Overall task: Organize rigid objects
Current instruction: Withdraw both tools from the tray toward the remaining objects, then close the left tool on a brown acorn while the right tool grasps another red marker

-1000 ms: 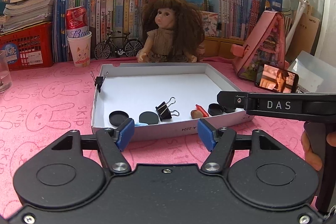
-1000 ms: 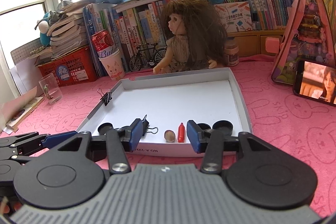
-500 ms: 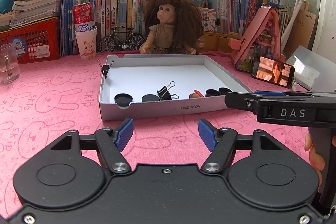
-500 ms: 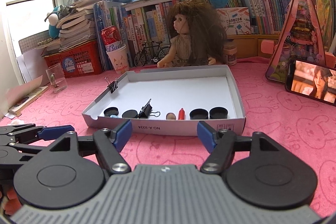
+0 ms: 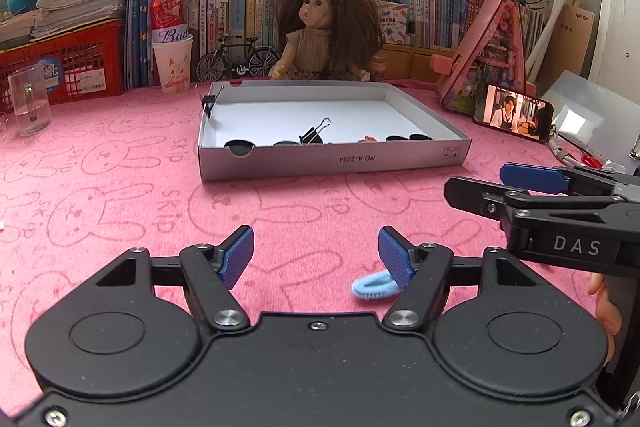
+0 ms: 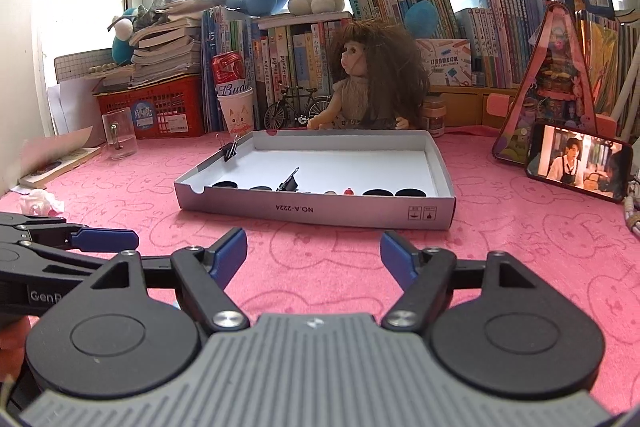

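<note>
While both grippers hover over the pink table (image 5: 120, 187), left gripper (image 5: 316, 253) fingers stand wide, empty; a small blue object (image 5: 372, 285) lies beside its right finger. Right gripper (image 6: 313, 253) fingers opening, empty. Beyond: tray (image 6: 320, 213) holding binder clip (image 6: 289, 183) and black caps (image 6: 378, 192).

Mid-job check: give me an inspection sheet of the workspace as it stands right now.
Surface: pink bunny-print cloth.
Job's things: shallow box holds black caps, a binder clip, small red piece; second clip on its left wall; light-blue item outside, by left gripper.
Clutter: doll, phone playing video, glass.
Grippers: left gripper open, empty; right gripper jaws opening, empty.
Cables: cord at right edge.
Surroundings: books, plush toys, window.
</note>
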Motion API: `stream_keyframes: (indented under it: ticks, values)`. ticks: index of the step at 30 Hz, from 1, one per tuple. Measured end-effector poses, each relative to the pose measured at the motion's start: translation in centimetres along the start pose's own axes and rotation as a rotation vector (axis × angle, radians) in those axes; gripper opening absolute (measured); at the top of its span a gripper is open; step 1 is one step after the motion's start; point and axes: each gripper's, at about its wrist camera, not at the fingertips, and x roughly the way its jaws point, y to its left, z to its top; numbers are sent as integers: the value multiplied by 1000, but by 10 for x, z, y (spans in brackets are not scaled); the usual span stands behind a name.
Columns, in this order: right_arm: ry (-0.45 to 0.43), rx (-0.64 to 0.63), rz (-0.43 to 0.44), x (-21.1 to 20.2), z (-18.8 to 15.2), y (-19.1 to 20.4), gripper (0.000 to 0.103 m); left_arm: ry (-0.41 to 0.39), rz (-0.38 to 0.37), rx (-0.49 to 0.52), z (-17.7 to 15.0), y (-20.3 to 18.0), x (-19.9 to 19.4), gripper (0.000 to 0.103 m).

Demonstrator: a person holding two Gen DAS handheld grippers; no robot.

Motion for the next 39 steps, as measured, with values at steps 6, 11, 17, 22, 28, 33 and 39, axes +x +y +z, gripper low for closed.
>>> stream_keyframes:
  ticks: [6,11,17,22,28,33,39]
  values:
    - [-5,12,-37,-13,-18,0,83,-22,13,8,-15,-3,-16,68]
    - [3,40,-79,-18,-28,-6,83,-45,24,15,-28,-11,-29,70]
    - [-19,49,-145,-28,-39,-12,83,-26,31,21,-41,-19,-34,70]
    - [-2,57,-196,-34,-44,-19,83,-9,2,22,-48,-21,-37,48]
    - [77,51,-230,-40,-50,-22,46,3,-9,4,-50,-19,-35,27]
    - [95,44,-160,-40,-50,-17,33,3,-13,12,-51,-21,-35,24]
    - [53,58,121,-50,-46,-5,61,5,-13,5,-51,-21,-34,24]
